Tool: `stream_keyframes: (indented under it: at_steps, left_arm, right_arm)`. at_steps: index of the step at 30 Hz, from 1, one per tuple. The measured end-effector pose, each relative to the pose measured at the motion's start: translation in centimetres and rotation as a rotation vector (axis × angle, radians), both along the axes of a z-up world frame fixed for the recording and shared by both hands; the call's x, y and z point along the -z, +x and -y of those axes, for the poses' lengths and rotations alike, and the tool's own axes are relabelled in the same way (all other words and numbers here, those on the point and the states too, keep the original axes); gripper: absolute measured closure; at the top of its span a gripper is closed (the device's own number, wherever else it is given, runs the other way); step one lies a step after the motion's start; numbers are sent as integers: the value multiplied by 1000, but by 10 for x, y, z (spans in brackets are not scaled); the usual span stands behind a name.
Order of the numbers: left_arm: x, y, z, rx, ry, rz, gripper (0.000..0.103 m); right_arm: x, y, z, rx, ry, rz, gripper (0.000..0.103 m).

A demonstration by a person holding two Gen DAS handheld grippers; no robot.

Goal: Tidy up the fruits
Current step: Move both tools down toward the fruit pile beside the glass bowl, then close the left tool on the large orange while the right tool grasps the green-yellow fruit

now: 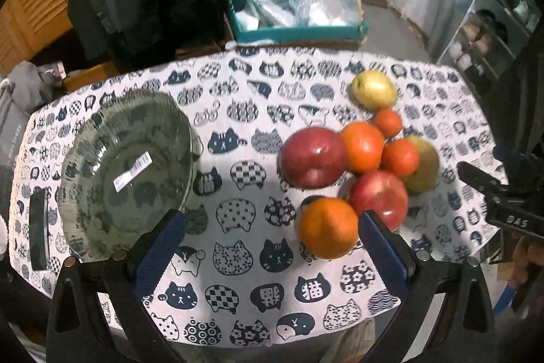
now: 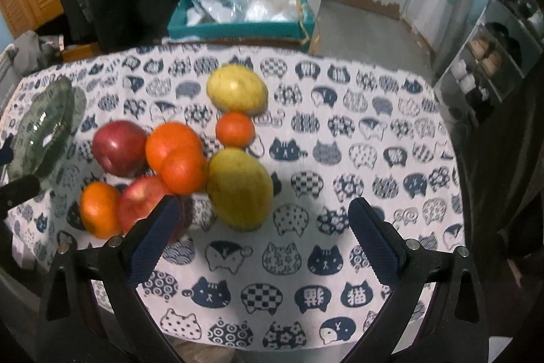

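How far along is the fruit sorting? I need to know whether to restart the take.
Nothing looks done: the glass bowl is empty. Nothing is in hand; the left gripper and right gripper are both open above the cloth. All the fruit, including the nearest orange and big pear, remains to be moved.
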State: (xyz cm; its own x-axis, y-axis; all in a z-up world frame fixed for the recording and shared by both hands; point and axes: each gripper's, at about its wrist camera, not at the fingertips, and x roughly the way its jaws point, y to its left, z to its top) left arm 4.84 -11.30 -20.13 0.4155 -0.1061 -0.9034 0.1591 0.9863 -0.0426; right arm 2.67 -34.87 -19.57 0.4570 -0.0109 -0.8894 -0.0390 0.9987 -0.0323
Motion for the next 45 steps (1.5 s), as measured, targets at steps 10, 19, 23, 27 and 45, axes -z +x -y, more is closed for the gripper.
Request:
stream_keyframes:
  at_steps: [10, 19, 23, 27, 45]
  left_arm:
    - [37, 5, 22, 37, -26, -70, 6]
    - [65, 5, 37, 87, -9, -113, 11]
    - [74, 9, 37, 100, -60, -137, 16]
    - [80, 11, 37, 108, -125, -162, 24]
    - [81, 17, 28, 131, -138, -140, 40]
  right_arm:
    - [34, 1, 7, -9, 24, -107, 4]
    - [47, 6, 13, -4, 26, -134, 4]
    - [53, 11, 14, -7, 49, -141, 4]
    - [64, 20, 14, -39, 68, -156, 12]
    - [97, 59, 3, -123, 65, -234, 13]
